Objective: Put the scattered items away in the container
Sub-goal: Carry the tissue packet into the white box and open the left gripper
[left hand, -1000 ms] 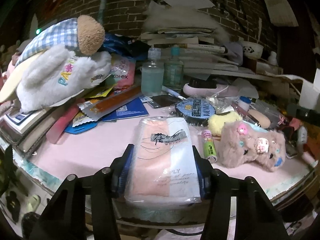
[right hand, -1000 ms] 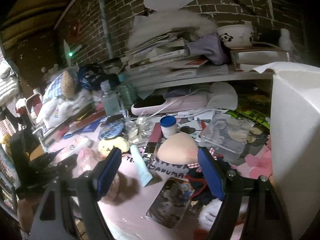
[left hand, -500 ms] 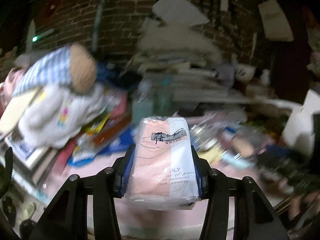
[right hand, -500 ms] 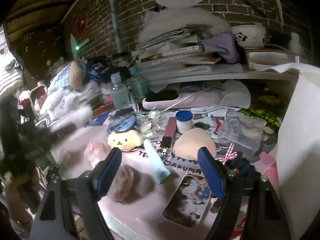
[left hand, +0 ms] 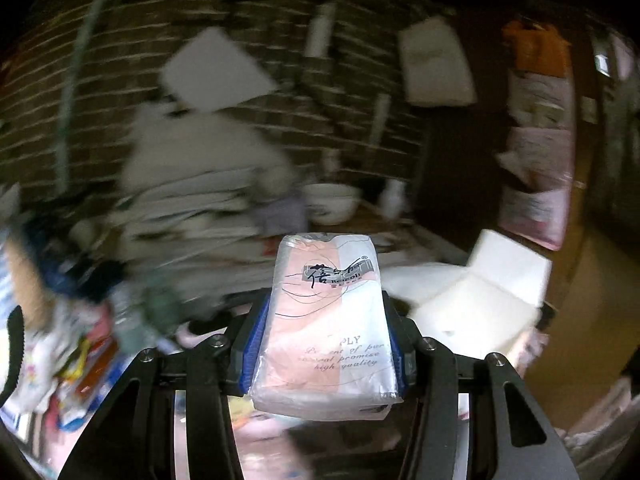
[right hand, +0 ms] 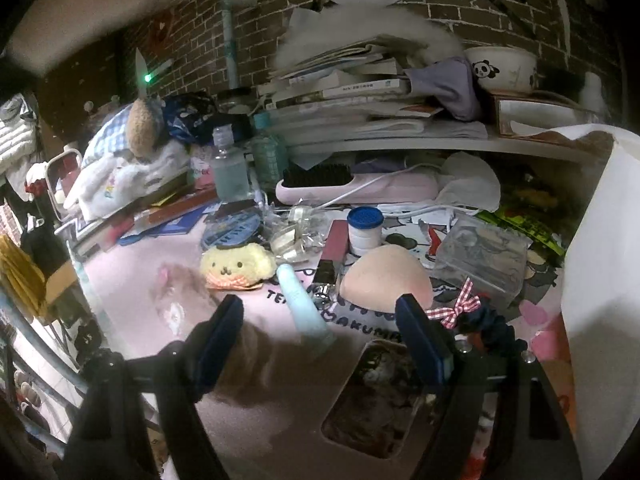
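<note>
Jaws clamping tissue pack (left hand: 326, 320), cluttered pink table (right hand: 132, 296), brick wall (right hand: 472, 4)

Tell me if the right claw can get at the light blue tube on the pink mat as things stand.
Probably yes. The right claw stands open and empty, with the light blue tube lying just ahead between its fingers, nothing on top of it. The yellow plush and the peach sponge flank it closely, so they might get nudged.
</note>
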`<state>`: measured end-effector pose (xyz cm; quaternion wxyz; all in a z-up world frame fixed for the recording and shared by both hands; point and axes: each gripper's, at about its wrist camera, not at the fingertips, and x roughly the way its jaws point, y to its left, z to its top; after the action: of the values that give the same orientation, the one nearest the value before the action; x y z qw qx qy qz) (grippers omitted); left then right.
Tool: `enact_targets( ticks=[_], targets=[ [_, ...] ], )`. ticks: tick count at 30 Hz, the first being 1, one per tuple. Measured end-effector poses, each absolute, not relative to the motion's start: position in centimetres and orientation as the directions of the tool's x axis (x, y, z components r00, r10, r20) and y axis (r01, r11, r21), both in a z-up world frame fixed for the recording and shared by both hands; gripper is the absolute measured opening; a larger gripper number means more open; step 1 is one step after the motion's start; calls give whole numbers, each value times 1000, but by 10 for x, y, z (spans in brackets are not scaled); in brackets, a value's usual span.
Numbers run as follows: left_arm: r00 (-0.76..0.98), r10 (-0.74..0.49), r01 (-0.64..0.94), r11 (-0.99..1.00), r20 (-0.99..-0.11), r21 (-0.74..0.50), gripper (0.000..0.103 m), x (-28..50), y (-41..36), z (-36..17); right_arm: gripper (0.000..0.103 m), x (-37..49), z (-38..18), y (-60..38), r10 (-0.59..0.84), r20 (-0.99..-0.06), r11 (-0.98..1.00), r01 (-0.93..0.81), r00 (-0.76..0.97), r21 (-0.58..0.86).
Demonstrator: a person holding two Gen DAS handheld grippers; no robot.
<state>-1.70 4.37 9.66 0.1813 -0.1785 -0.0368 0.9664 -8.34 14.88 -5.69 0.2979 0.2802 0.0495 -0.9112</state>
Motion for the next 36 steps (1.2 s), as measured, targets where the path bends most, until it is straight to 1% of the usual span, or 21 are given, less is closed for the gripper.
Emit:
enact_targets(
  ticks=[3, 6, 9, 12, 16, 23, 29, 32, 34, 35, 36],
  targets=[
    [-829, 431, -423, -900, -356, -105, 44, -19, 82, 107, 76, -83, -57, 149, -516, -540, -818, 570, -665, 78],
    [-779, 484, -490, -867, -400, -93, 44, -24, 118, 110, 76, -83, -57, 149, -522, -540, -813, 577, -660, 80],
    [-737, 506, -536, -842, -449, -69, 45, -31, 154, 107, 76, -82, -57, 151, -530, -535, -808, 584, -658, 82],
    [-686, 520, -567, -820, -509, -73, 45, -43, 183, 101, 76, -80, -57, 151, -535, -530, -804, 589, -658, 80],
    [-639, 506, -583, -810, -579, -65, 45, -57, 212, 89, 76, -79, -58, 152, -541, -521, -800, 595, -660, 79],
    [-562, 484, -604, -794, -671, -68, 45, -81, 248, 68, 76, -79, -59, 154, -555, -511, -792, 605, -657, 82],
    [-523, 442, -597, -801, -729, -58, 45, -96, 263, 54, 76, -78, -59, 156, -565, -504, -785, 613, -653, 86],
    [-511, 436, -601, -798, -741, -55, 47, -99, 266, 50, 76, -78, -59, 156, -568, -502, -783, 616, -652, 87],
    [-515, 427, -602, -798, -744, -41, 51, -98, 267, 50, 76, -77, -59, 156, -570, -501, -783, 616, -652, 88],
    [-520, 424, -603, -797, -742, -34, 56, -97, 267, 50, 76, -77, -59, 156, -571, -499, -782, 617, -652, 88],
    [-526, 424, -603, -798, -737, -29, 66, -96, 267, 51, 76, -77, -59, 157, -571, -499, -782, 617, -653, 88]
  ],
)
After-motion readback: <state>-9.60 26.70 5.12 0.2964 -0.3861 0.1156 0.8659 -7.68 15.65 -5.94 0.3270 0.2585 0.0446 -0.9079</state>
